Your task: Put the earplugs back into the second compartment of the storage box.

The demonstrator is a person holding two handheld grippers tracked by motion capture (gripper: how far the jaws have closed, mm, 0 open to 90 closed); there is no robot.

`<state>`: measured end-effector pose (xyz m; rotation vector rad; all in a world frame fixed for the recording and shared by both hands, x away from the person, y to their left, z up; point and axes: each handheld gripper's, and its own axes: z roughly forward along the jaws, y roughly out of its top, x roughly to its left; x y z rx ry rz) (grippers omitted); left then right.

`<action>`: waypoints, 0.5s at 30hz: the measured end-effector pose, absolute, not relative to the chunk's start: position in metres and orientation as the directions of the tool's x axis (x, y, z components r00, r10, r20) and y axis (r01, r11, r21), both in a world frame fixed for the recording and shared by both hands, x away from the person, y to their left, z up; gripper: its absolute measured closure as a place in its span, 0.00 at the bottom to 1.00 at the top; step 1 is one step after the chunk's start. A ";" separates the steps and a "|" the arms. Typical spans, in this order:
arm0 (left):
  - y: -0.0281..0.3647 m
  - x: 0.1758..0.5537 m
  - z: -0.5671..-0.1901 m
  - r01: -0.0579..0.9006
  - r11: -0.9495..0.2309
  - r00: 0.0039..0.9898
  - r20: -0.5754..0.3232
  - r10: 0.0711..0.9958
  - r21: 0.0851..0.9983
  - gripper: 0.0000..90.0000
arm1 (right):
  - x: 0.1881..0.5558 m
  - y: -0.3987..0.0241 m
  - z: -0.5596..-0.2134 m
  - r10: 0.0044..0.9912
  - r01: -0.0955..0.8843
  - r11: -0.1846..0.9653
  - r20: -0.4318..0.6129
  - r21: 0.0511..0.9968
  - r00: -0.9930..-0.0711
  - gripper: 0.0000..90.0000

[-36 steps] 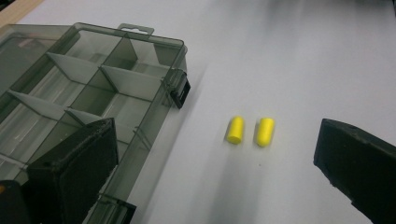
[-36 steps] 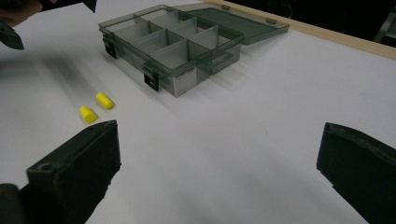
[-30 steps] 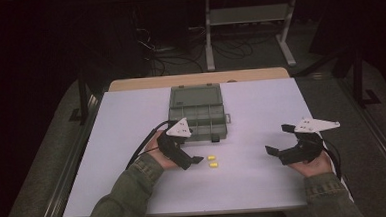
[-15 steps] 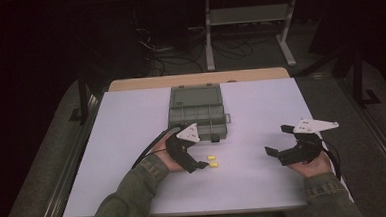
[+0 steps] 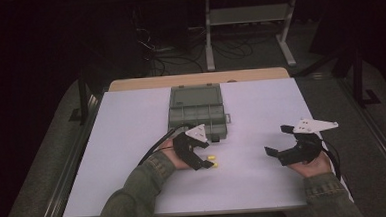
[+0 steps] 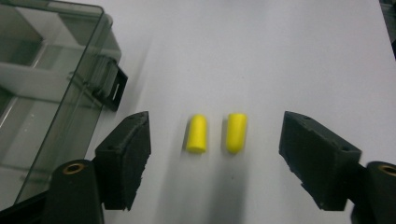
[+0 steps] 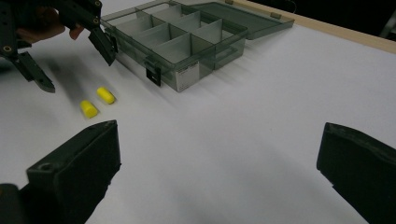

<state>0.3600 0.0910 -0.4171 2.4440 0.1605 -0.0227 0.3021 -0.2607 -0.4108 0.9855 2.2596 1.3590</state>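
Note:
Two small yellow foam cylinders (image 6: 196, 133) (image 6: 236, 133) lie side by side on the white table top (image 5: 132, 141), just in front of an open, clear grey compartment box (image 5: 196, 116). My left gripper (image 5: 202, 158) hangs low over them. In the left gripper view both cylinders sit between its open jaws (image 6: 215, 135), and neither pad touches them. These jaws have just been closing. My right gripper (image 5: 275, 140) rests at the right of the table, wide open (image 7: 219, 154) with nothing between its fingers. From there the left gripper (image 7: 74, 65) shows above the cylinders (image 7: 106, 95).
The box's lid (image 5: 196, 96) lies flat behind its compartments, and a black latch (image 6: 114, 91) sticks out at the front. A wooden strip (image 5: 199, 79) edges the table's far side. Metal frames and cables stand on the dark floor beyond.
My left gripper has moved right and down to the yellow cylinders, and its jaws stand narrower than before. The right gripper has kept still.

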 end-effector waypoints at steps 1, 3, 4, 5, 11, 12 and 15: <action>0.088 0.360 -0.417 0.117 -0.766 0.993 -0.056 0.106 0.632 0.31 | 0.302 -0.261 -0.411 0.703 0.392 0.307 0.071 0.867 -0.708 0.00; 0.085 0.361 -0.417 0.109 -0.772 0.994 -0.055 0.097 0.626 0.35 | 0.302 -0.261 -0.411 0.702 0.392 0.308 0.071 0.867 -0.709 0.00; 0.083 0.361 -0.418 0.107 -0.777 0.994 -0.054 0.094 0.621 0.36 | 0.302 -0.261 -0.411 0.702 0.392 0.308 0.071 0.867 -0.709 0.00; 0.082 0.361 -0.419 0.105 -0.783 0.994 -0.053 0.091 0.614 0.38 | 0.302 -0.261 -0.411 0.702 0.392 0.308 0.071 0.867 -0.709 0.00; 0.081 0.366 -0.421 0.108 -0.795 0.994 -0.055 0.093 0.597 0.49 | 0.302 -0.261 -0.411 0.701 0.394 0.308 0.074 0.866 -0.710 0.00; 0.081 0.367 -0.422 0.110 -0.795 0.994 -0.054 0.097 0.596 0.55 | 0.302 -0.261 -0.411 0.700 0.395 0.309 0.074 0.865 -0.710 0.00; 0.081 0.371 -0.423 0.113 -0.801 0.993 -0.052 0.102 0.587 0.62 | 0.302 -0.261 -0.412 0.701 0.395 0.310 0.072 0.865 -0.710 0.00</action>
